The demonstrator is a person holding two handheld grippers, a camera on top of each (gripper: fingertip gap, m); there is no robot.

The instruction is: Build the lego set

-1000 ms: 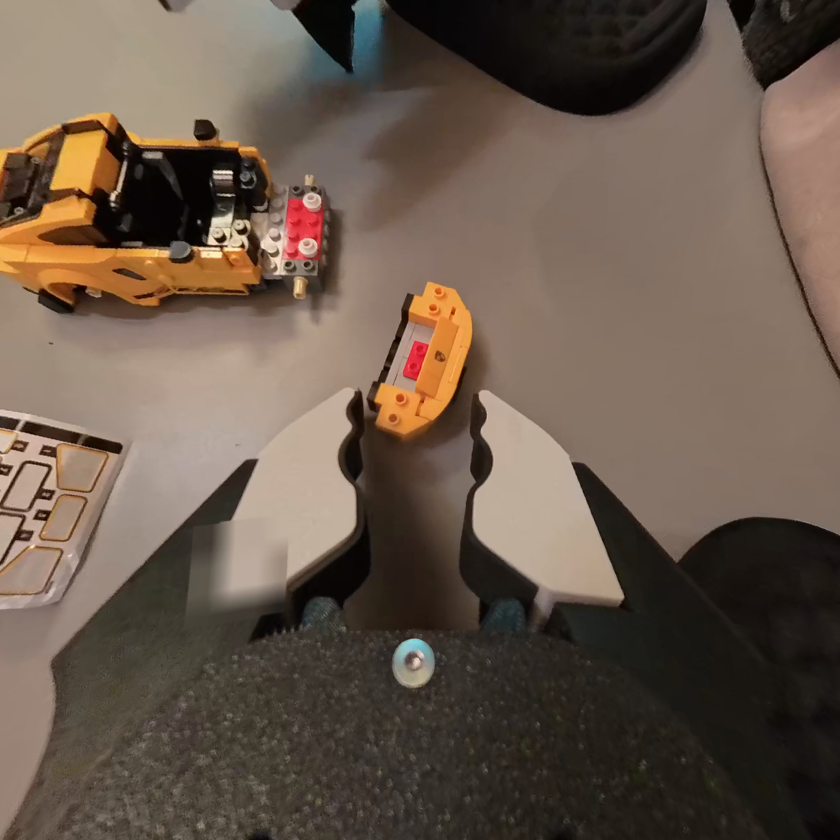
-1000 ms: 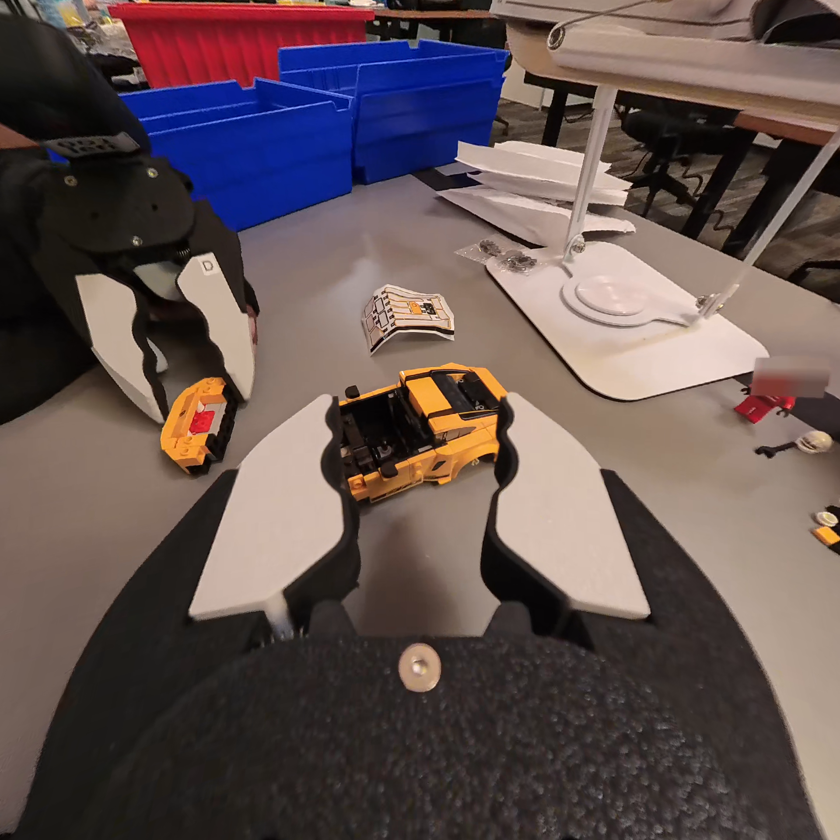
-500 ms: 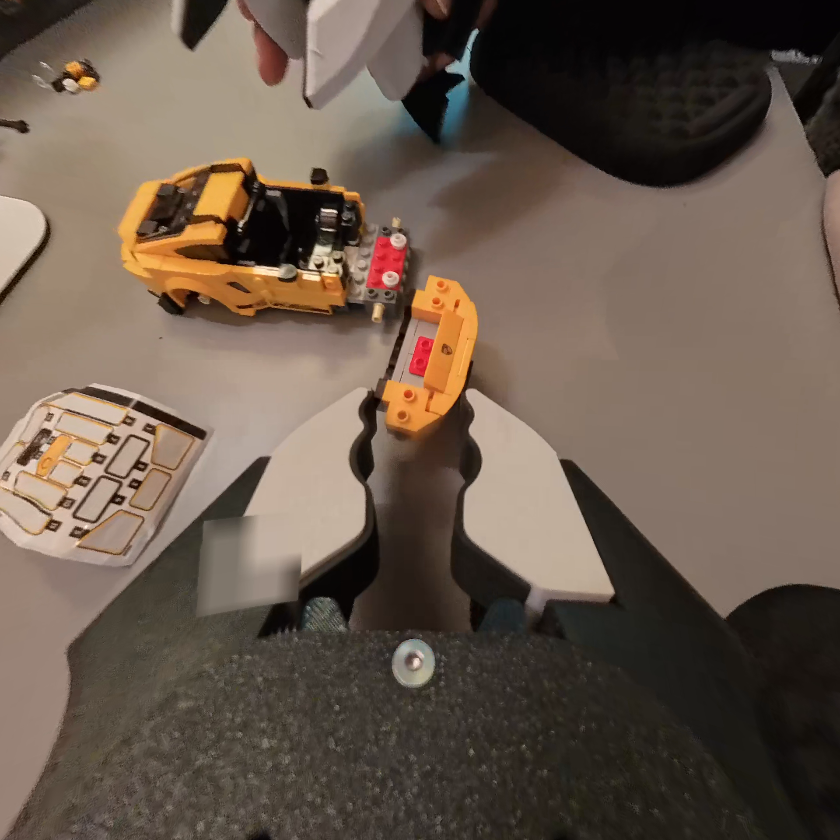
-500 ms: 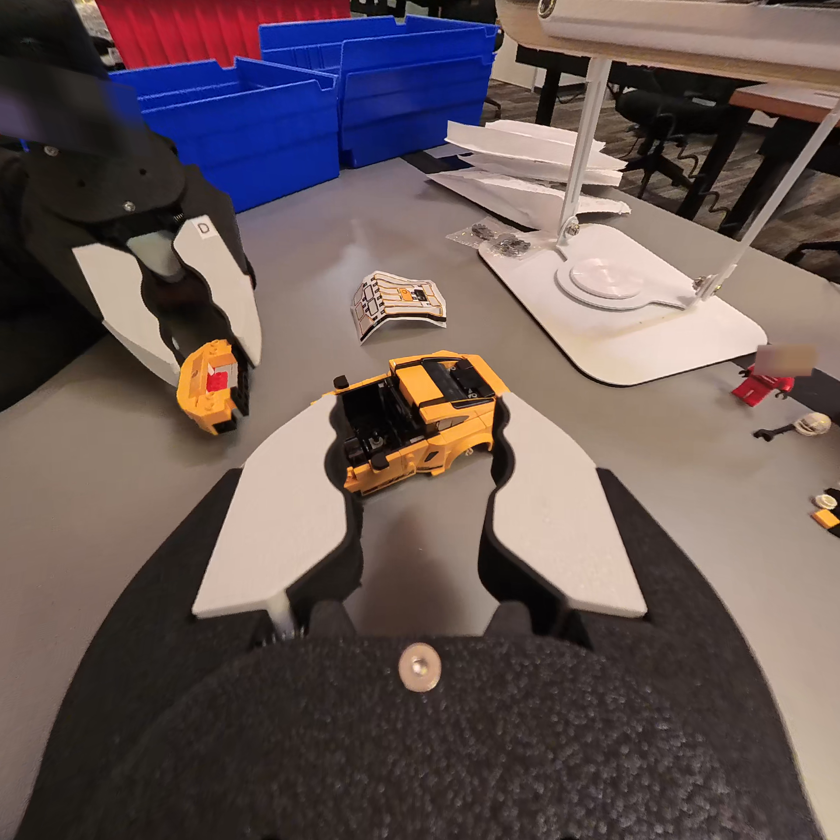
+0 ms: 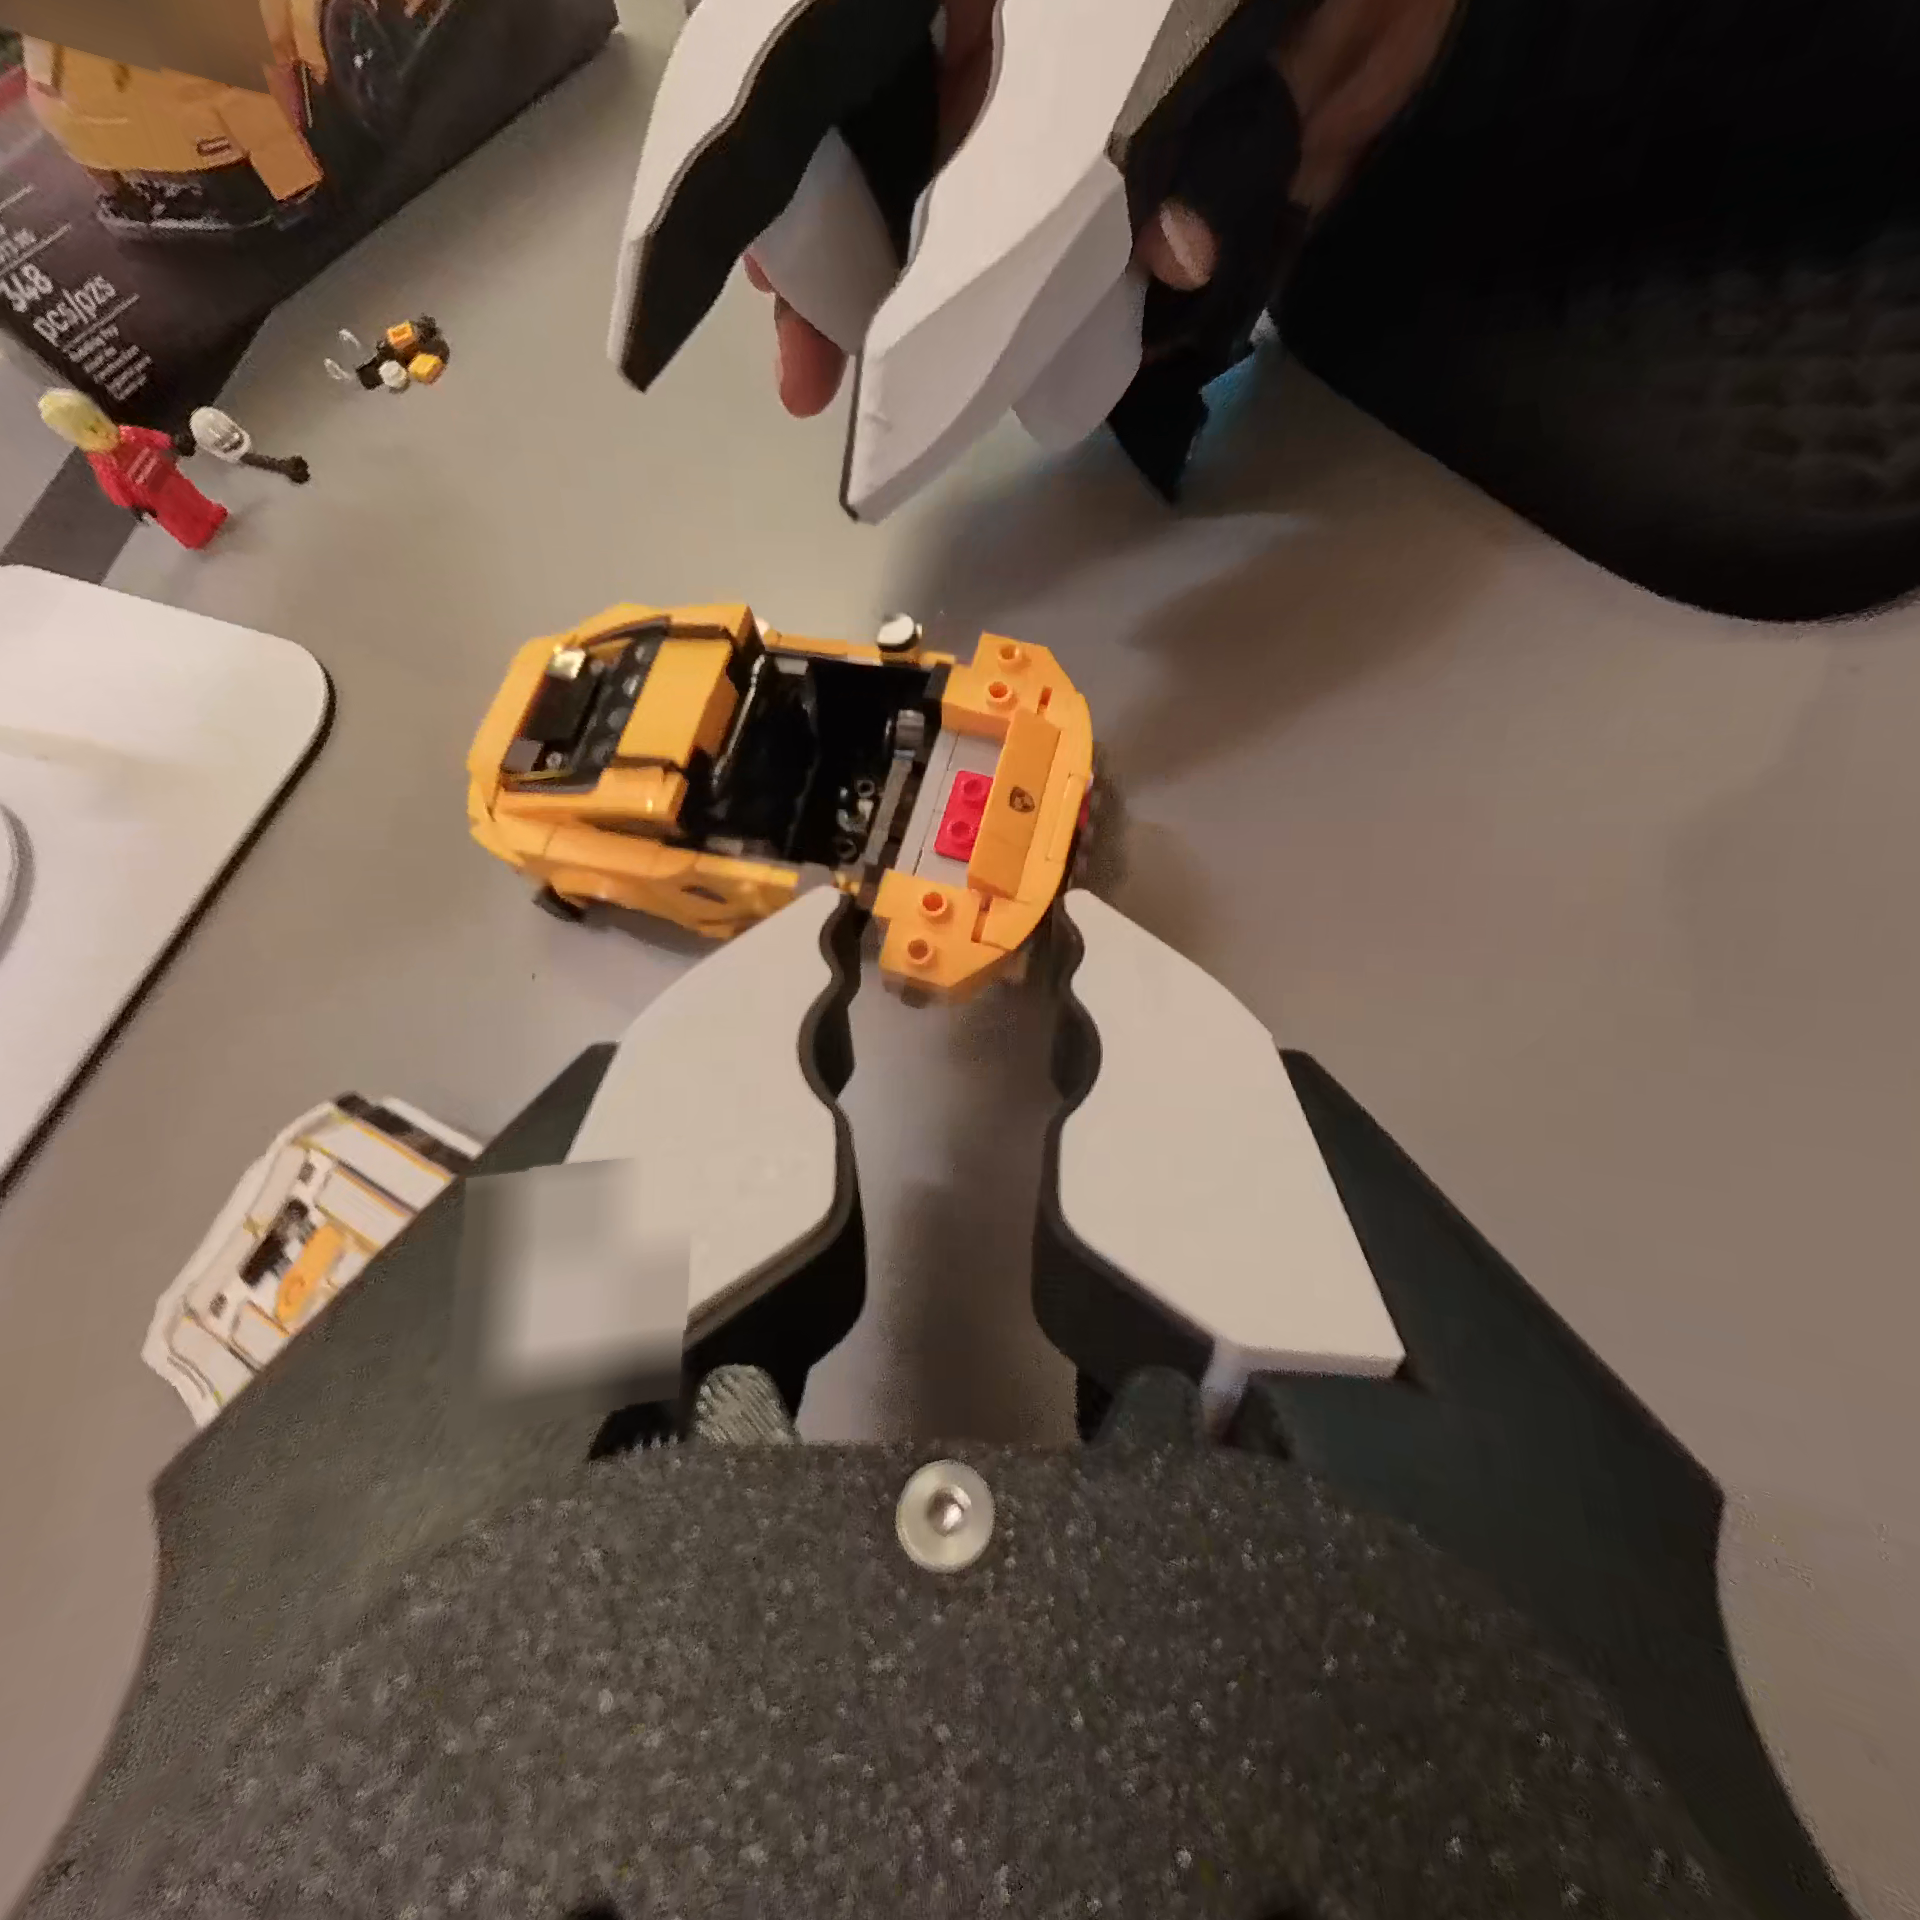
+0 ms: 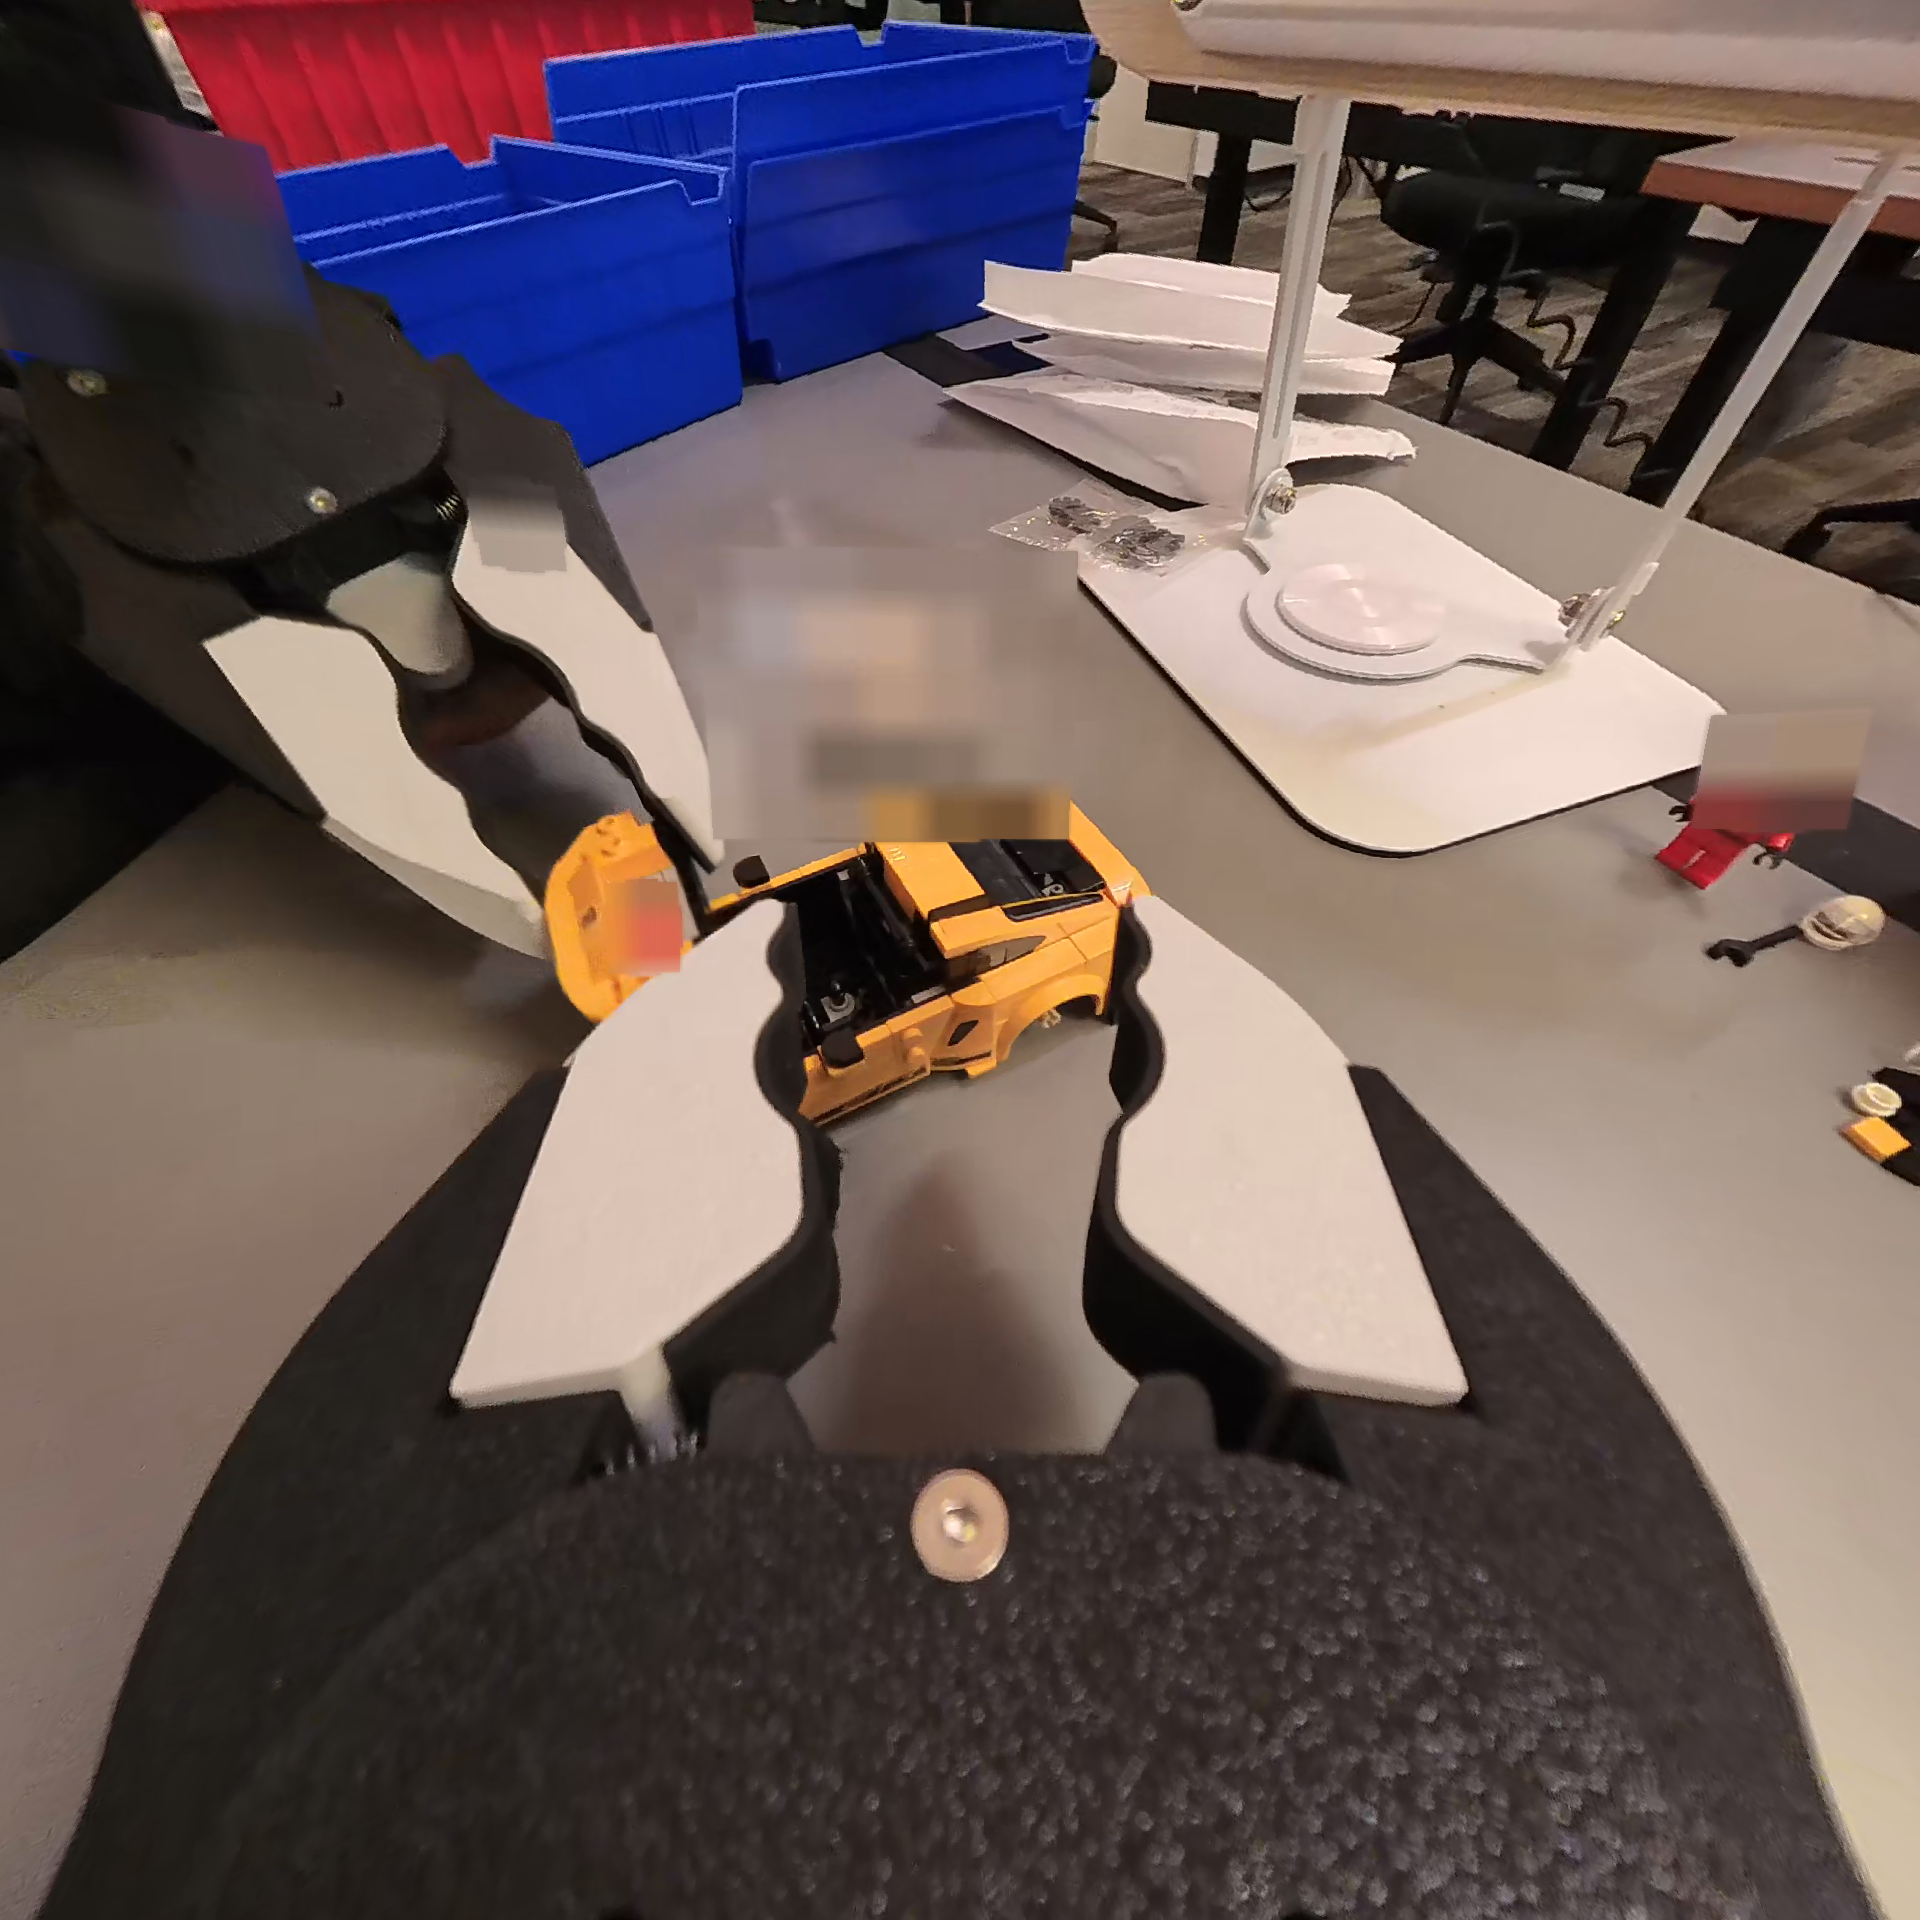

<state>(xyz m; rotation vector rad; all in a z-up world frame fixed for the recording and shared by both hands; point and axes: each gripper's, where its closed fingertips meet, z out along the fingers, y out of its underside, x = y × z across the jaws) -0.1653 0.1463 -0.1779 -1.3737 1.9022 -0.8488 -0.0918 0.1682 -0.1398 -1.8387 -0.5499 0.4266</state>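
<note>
Left two-finger gripper [image 5: 951,925] clamped on an orange brick front section with a red centre plate [image 5: 982,821], pressed against the open end of the orange-and-black brick car body [image 5: 665,779] near mid-bench. Right gripper [image 6: 951,956] spread wide around the car, touching nothing. Sticker sheet [image 5: 281,1247] just beside; red minifigure [image 5: 145,478] well apart on the grey bench [image 5: 1455,883].

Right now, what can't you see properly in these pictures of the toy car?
- Whether the front piece has clicked onto the car: left wrist view, the join is hidden under it.
- The car's roof: right wrist view, blur patches overlap it.
- The small loose bits: left wrist view, too tiny.
- The box: left wrist view, cut off by the edge.
</note>
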